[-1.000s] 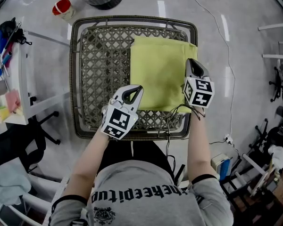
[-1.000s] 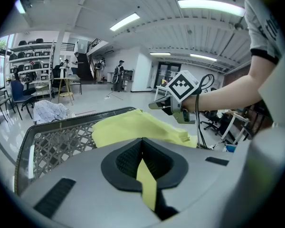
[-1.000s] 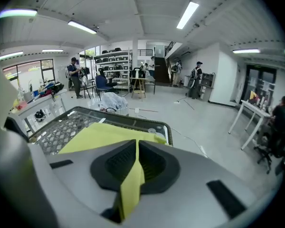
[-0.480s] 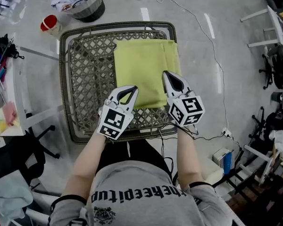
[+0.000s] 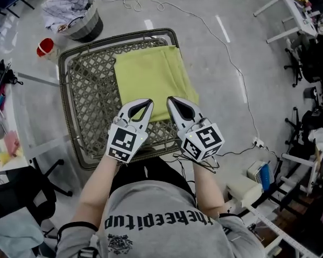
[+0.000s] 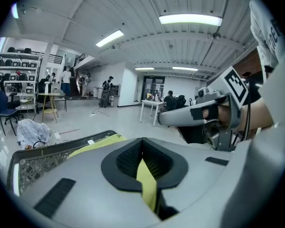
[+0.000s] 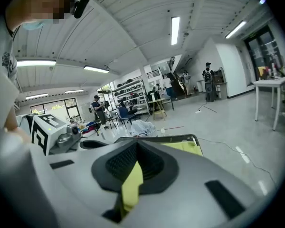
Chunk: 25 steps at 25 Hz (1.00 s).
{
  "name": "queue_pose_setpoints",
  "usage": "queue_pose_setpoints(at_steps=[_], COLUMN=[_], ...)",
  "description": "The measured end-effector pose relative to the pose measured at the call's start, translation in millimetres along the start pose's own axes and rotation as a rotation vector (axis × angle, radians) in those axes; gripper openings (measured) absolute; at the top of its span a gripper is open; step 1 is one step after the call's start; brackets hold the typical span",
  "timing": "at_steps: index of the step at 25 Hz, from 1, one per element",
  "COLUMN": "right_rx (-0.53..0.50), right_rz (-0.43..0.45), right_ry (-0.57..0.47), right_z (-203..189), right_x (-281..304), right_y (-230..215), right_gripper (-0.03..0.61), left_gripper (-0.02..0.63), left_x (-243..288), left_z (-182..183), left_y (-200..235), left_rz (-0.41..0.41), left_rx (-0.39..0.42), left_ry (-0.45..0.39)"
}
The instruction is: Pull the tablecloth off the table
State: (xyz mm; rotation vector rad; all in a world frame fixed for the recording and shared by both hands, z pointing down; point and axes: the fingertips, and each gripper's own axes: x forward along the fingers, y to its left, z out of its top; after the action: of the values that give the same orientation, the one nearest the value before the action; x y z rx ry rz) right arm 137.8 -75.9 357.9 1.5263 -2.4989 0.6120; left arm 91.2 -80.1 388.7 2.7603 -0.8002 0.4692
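Nearest the person: left gripper (image 5: pixel 141 107) and right gripper (image 5: pixel 178 106), side by side over the near edge of the wicker table (image 5: pixel 89 104). Both sets of jaws are clamped closed on the near hem of the yellow-green tablecloth (image 5: pixel 151 74). A thin strip of cloth shows between the pads (image 6: pixel 126 161) in each gripper view.

- Risk one: the pinch looks shallow. A sharp tug could slide the hem out of either grip.
- The cloth lies on the right part of the tabletop, from near edge to far edge; the left part is bare lattice.
- Risk two: the open weave and raised rim may snag the fabric as it drags.
- Risk three: the table looks light, so a snag could shift it toward the person.
- Far off, past the far left corner: a bin (image 5: pixel 75 20) and red cup (image 5: pixel 44 47) on the floor, probably clear of the pull.
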Motion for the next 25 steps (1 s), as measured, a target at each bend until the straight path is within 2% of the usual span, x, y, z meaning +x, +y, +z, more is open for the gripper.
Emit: queue_pose_setpoints(at_steps=[14,25], right_rx=[-0.086,-0.148], right_rz=[0.012,0.02], right_ry=[-0.108,-0.145], right_z=[35.1,49.6], right_x=[-50.6,-66.8], right_y=[38.6,51.4], right_gripper=[0.011,0.011], left_gripper=[0.015,0.015], left_x=[-26.0,-43.8], left_z=[67.0,88.8], left_y=[-40.5,-53.3], left_rz=[-0.032,-0.012], left_rx=[0.054,0.07], left_ry=[-0.139,-0.204])
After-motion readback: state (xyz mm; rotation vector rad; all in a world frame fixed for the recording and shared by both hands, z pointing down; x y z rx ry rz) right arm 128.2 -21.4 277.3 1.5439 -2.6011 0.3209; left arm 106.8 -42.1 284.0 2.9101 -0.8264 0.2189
